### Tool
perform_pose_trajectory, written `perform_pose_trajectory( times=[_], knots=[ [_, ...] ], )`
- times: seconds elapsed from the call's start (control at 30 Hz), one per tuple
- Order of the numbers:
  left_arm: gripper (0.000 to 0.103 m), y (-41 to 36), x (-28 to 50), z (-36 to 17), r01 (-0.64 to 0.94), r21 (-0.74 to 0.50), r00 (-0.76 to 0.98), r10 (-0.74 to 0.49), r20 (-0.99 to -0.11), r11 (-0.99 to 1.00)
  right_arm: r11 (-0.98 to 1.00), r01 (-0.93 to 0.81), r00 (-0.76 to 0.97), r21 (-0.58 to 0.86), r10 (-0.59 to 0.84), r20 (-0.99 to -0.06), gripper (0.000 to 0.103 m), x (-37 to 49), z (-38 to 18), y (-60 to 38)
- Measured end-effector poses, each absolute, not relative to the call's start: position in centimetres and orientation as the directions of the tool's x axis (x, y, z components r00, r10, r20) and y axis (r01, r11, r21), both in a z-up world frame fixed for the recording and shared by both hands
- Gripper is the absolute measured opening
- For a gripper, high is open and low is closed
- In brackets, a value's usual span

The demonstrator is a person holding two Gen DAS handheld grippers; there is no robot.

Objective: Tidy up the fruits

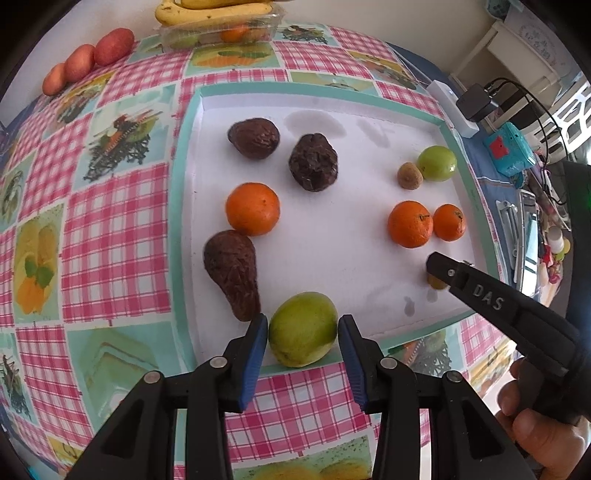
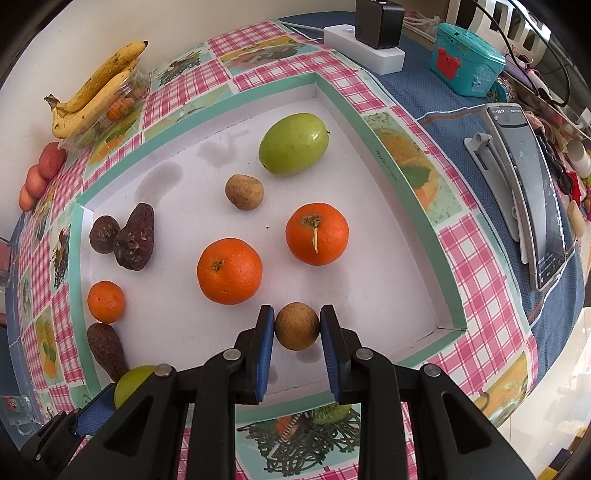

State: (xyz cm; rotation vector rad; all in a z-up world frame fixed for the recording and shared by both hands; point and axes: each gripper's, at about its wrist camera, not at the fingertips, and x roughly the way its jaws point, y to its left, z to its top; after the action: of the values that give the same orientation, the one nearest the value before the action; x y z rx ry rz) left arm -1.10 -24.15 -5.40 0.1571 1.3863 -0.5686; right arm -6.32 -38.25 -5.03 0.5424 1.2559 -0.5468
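Note:
A shallow white tray (image 1: 332, 258) with a teal rim holds the fruit. My left gripper (image 1: 303, 330) is shut on a green fruit (image 1: 303, 328) at the tray's near edge. My right gripper (image 2: 297, 326) is shut on a small brown fruit (image 2: 296, 326) near the tray's near right corner. Three oranges (image 2: 229, 270) (image 2: 317, 233) (image 2: 106, 301), another green fruit (image 2: 293, 143), a second small brown fruit (image 2: 244, 192) and three dark wrinkled fruits (image 1: 254, 137) (image 1: 313, 161) (image 1: 232, 273) lie in the tray.
Bananas (image 2: 99, 85) lie on a clear plastic box (image 1: 218, 31) at the back. Three red fruits (image 1: 88, 59) lie at the back left. A phone on a stand (image 2: 532, 192), a teal toy box (image 2: 467, 59) and a white power strip (image 2: 365, 51) stand right of the tray.

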Motion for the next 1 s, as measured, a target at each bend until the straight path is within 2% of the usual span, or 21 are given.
perform_pose_trajectory(
  times=[0.1, 0.2, 0.3, 0.47, 0.5, 0.53, 0.6, 0.67, 0.73, 0.87, 0.9, 1.0],
  knots=[
    [0.044, -23.9, -0.9, -5.2, 0.458, -0.218, 0.081, -0.285, -0.955, 0.862, 0.748, 0.659, 0.222, 0.08, -0.092, -0.971, 0.028, -6.5, -4.9, -38.4],
    [0.045, -23.3, -0.6, -4.7, 0.449, -0.24, 0.074, -0.303, -0.95, 0.861, 0.741, 0.667, 0.232, 0.078, -0.108, -0.967, 0.038, -6.7, -4.4, -38.5],
    [0.054, -22.9, -0.3, -4.1, 0.444, -0.253, 0.077, -0.317, -0.945, 0.86, 0.742, 0.665, 0.25, 0.086, -0.112, -0.962, 0.039, -6.8, -3.8, -38.4],
    [0.056, -20.9, 0.2, -2.6, 0.426, -0.264, 0.099, -0.335, -0.937, 0.865, 0.747, 0.659, 0.271, 0.087, -0.129, -0.954, 0.04, -6.9, -2.9, -38.2],
    [0.06, -20.3, 0.6, -2.1, 0.416, -0.251, 0.124, -0.328, -0.937, 0.874, 0.747, 0.659, 0.273, 0.087, -0.131, -0.953, 0.043, -6.9, -2.8, -38.2],
    [0.066, -20.0, 0.5, -1.9, 0.409, -0.242, 0.138, -0.322, -0.937, 0.88, 0.747, 0.659, 0.275, 0.085, -0.134, -0.952, 0.051, -6.9, -2.7, -38.2],
    [0.074, -18.8, 0.9, -1.5, 0.383, -0.196, 0.189, -0.285, -0.94, 0.903, 0.747, 0.659, 0.279, 0.083, -0.14, -0.95, 0.06, -6.9, -2.5, -38.1],
    [0.081, -17.8, 1.2, -1.4, 0.359, -0.138, 0.234, -0.232, -0.944, 0.923, 0.753, 0.653, 0.284, 0.085, -0.139, -0.949, 0.062, -6.8, -2.3, -38.0],
    [0.087, -16.7, 1.8, -1.5, 0.326, -0.077, 0.274, -0.172, -0.946, 0.942, 0.761, 0.643, 0.287, 0.081, -0.141, -0.947, 0.071, -6.5, -2.2, -37.7],
    [0.097, -14.3, 2.9, -2.0, 0.262, -0.041, 0.308, -0.124, -0.943, 0.964, 0.783, 0.618, 0.288, 0.07, -0.142, -0.947, 0.073, -5.9, -2.2, -36.9],
    [0.101, -14.3, 2.9, -2.0, 0.255, -0.038, 0.313, -0.12, -0.942, 0.966, 0.786, 0.614, 0.291, 0.074, -0.138, -0.947, 0.078, -5.9, -2.1, -36.8],
    [0.103, -13.2, 3.2, -1.7, 0.235, -0.013, 0.345, -0.096, -0.934, 0.972, 0.793, 0.603, 0.305, 0.09, -0.125, -0.944, 0.081, -5.7, -1.9, -36.2]
  ],
)
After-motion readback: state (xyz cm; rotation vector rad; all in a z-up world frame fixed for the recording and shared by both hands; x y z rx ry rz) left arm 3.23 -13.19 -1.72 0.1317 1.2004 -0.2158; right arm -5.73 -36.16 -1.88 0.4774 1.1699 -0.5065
